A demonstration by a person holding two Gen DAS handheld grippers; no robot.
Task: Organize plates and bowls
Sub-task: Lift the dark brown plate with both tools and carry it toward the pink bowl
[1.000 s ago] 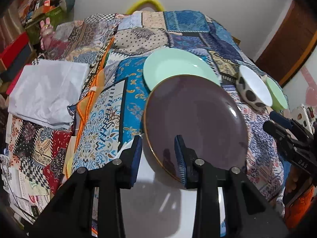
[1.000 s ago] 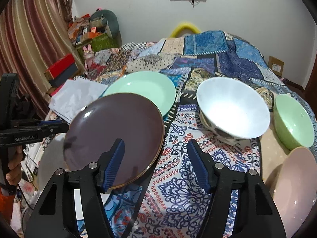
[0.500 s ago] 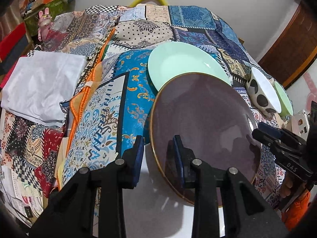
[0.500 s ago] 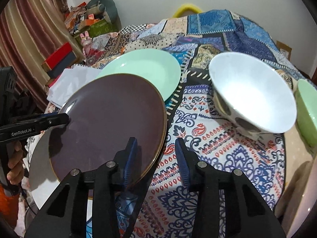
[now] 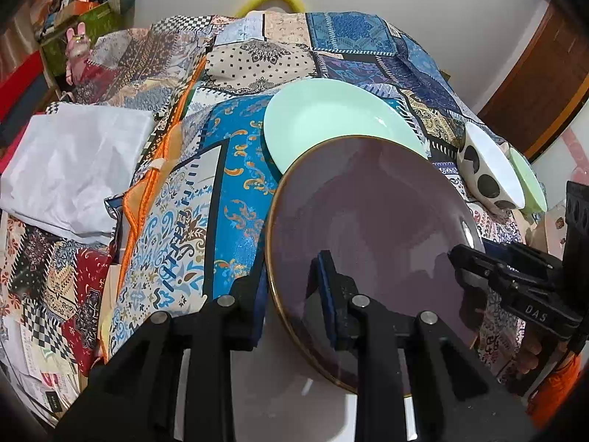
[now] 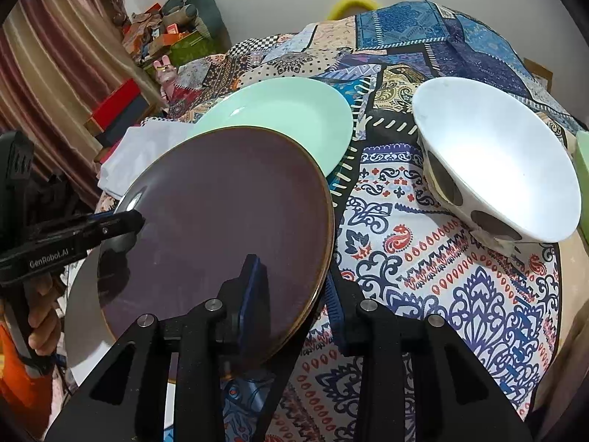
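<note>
A dark purple plate (image 5: 371,228) with a gold rim is held tilted above the patchwork cloth. My left gripper (image 5: 292,287) is shut on its near-left rim. My right gripper (image 6: 294,294) is shut on its opposite rim, and the plate (image 6: 228,221) fills the left of the right wrist view. A mint green plate (image 5: 331,114) lies flat behind it, partly hidden, and also shows in the right wrist view (image 6: 291,110). A white bowl with dark spots (image 6: 497,169) sits tilted at the right, also seen in the left wrist view (image 5: 489,169).
A green bowl (image 5: 530,180) sits beyond the white bowl. A white plate (image 6: 83,316) lies under the purple one near the table's edge. Folded white cloth (image 5: 73,162) lies at the left. Boxes and clutter (image 6: 154,40) stand beyond the table.
The right gripper has closed from wide open onto the purple plate's rim. The left gripper's jaws have narrowed onto the other rim. The plate now stands closer over the mint plate.
</note>
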